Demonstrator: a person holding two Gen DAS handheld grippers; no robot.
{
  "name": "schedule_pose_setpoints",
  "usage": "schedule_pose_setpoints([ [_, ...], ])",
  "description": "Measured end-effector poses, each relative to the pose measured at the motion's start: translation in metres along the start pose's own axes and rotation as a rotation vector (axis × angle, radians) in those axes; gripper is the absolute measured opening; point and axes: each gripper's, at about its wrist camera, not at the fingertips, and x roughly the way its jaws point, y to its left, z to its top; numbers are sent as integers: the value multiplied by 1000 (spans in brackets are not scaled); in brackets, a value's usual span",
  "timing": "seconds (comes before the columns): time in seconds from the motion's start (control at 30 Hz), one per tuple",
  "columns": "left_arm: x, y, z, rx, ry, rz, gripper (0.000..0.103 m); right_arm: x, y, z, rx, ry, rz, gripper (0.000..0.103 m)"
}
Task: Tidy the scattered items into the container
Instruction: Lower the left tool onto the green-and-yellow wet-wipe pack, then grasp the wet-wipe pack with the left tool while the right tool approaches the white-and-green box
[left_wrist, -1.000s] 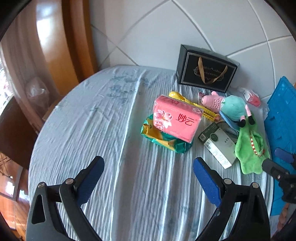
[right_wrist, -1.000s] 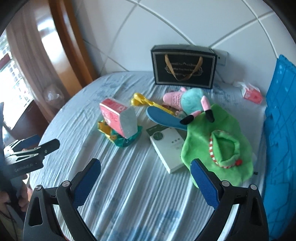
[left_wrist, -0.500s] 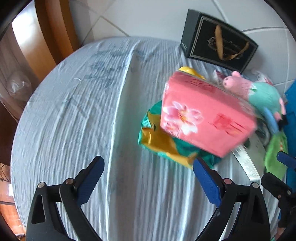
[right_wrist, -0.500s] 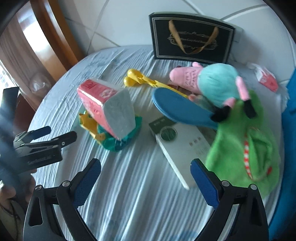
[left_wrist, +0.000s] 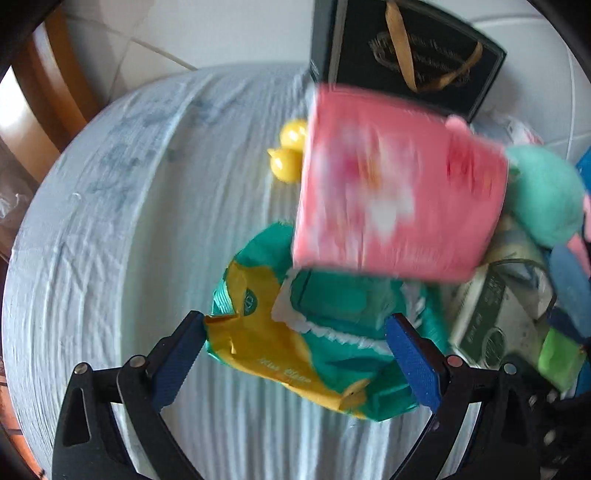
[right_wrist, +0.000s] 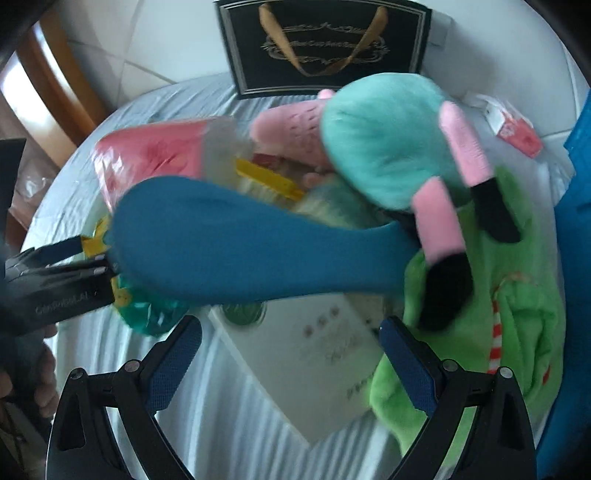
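Both claws have dived from above the cloth-covered desk (left_wrist: 110, 229) into the scattered pile, each spread wide and holding nothing.
Left claw (left_wrist: 295, 354) straddles one green-yellow snack packet (left_wrist: 295, 350) under one pink tissue pack (left_wrist: 391, 184): closing may pinch both. Right claw (right_wrist: 291, 362) flanks one white box (right_wrist: 314, 369) beneath one blue insole (right_wrist: 240, 247), likely to slide off. One black gift bag (right_wrist: 325, 44), the container, stands at the far edge, beside one plush pig (right_wrist: 384, 144).

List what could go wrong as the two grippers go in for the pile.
1. The pink tissue pack lies on the green snack bag; pulling the bag with the left gripper may topple it.
2. The blue insole overlaps the white box that the right gripper faces, and may slide.
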Motion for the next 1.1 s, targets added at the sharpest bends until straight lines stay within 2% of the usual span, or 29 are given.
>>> schedule_pose_setpoints([
  [0.07, 6, -6, -1, 2, -10, 29, 100, 5, -10, 4, 4, -5, -4, 98],
  [0.2, 7, -5, -5, 6, -15, 10, 100, 14, -20, 6, -7, -3, -42, 99],
  [0.3, 1, 2, -20, 36, -36, -1, 95, 19, -24, -1, 7, 37, -6, 101],
  [0.43, -7, 15, -38, 64, -30, 5, 95, 13, -22, -17, 33, 52, 26, 102],
  [0.5, -10, 19, -41, 83, -34, 50, 95, 10, -19, -25, 41, 59, 28, 102],
  [0.53, -14, 22, -43, 96, -42, 99, 95, 9, -17, -29, 46, 68, 35, 102],
  [0.6, -21, 26, -44, 106, -42, 152, 94, 9, -13, -37, 63, 99, 84, 103],
  [0.63, -27, 29, -45, 89, -37, 135, 94, 10, -10, -41, 67, 111, 104, 103],
  [0.73, -44, 32, -47, -6, -38, -4, 94, 9, 1, -54, 50, 128, 119, 102],
  [0.8, -49, 27, -50, -33, -52, -51, 94, 7, 3, -58, 54, 128, 124, 102],
  [0.9, -46, 3, -60, -35, -55, -87, 95, -2, 1, -62, 62, 114, 105, 102],
  [0.97, -41, -9, -66, 20, -68, -47, 94, -8, -4, -68, 57, 102, 81, 102],
  [1.03, -30, -14, -71, 69, -28, 30, 72, -11, -6, -68, 49, 97, 71, 102],
  [1.07, -25, -10, -74, 65, -3, 33, 68, -12, -6, -70, 39, 95, 64, 99],
  [1.1, -24, -2, -79, 41, 7, -5, 65, -11, -6, -69, 30, 97, 60, 90],
])
